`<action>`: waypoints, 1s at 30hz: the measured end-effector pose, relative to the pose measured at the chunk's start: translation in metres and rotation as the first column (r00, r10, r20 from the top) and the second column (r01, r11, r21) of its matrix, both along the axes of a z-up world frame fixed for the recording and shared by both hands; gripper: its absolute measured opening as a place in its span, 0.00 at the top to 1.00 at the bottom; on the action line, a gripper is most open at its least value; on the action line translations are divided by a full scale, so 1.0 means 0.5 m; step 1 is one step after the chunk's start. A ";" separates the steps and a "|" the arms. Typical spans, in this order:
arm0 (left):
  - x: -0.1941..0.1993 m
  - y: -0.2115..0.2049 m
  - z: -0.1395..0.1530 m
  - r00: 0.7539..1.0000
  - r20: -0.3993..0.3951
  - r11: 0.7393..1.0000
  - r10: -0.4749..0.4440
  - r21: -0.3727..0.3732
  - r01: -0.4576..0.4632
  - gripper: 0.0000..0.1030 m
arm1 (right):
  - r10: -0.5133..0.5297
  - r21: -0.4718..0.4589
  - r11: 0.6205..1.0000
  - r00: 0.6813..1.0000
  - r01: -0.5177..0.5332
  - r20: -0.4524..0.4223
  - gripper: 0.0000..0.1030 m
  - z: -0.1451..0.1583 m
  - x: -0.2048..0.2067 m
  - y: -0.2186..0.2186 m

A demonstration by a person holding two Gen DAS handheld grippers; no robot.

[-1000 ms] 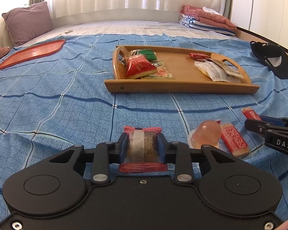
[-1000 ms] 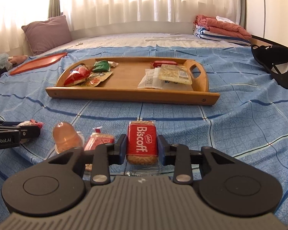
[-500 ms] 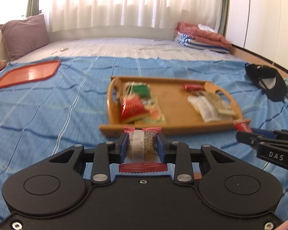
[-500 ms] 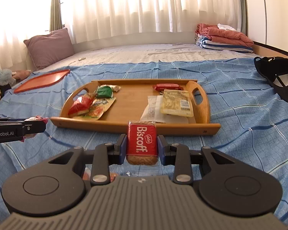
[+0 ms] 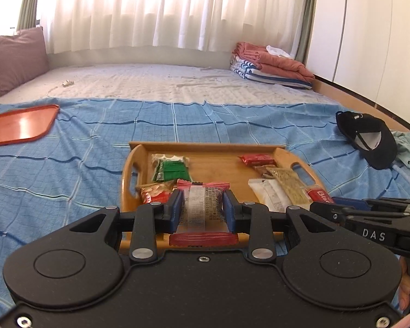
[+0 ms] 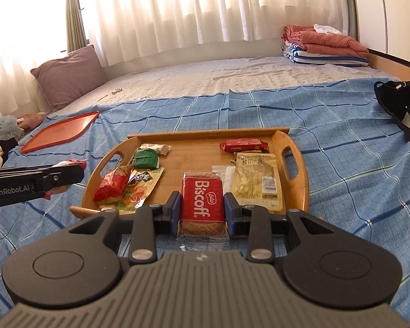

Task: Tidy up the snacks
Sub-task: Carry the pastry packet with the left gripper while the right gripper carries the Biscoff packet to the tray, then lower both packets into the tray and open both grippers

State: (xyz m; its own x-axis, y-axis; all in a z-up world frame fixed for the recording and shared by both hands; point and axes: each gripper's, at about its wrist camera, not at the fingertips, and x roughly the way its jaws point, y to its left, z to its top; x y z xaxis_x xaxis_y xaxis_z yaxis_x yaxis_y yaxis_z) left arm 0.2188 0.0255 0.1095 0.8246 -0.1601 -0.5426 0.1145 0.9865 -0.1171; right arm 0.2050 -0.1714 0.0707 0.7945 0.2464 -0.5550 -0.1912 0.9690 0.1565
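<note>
My left gripper (image 5: 202, 207) is shut on a clear snack packet with red crimped ends (image 5: 202, 210), held in the air over the near edge of the wooden tray (image 5: 205, 146). My right gripper (image 6: 202, 207) is shut on a red Biscoff biscuit pack (image 6: 201, 202), also raised above the tray's near side (image 6: 304, 191). In the tray lie a green packet (image 6: 146, 158), a red bag (image 6: 110, 184), a yellow packet (image 6: 257, 180) and a red bar (image 6: 243, 145). Each gripper shows at the edge of the other's view: the right one (image 5: 369, 218), the left one (image 6: 35, 181).
The tray rests on a blue checked bedspread (image 5: 68, 164). An orange tray (image 5: 16, 125) lies at the far left, a black cap (image 5: 369, 142) at the right, folded towels (image 5: 270, 65) and a pillow (image 6: 68, 76) at the back.
Both grippers have lifted off the bedspread with their snacks and moved forward towards the wooden tray. The jelly cup and wafer seen below have dropped out of view.
</note>
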 end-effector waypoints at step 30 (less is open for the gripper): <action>0.333 -0.049 -0.152 0.975 -0.217 0.997 -0.047 -0.077 0.031 0.70 | 0.069 -0.073 0.994 0.993 -0.076 -0.099 0.63 -0.116 0.159 0.101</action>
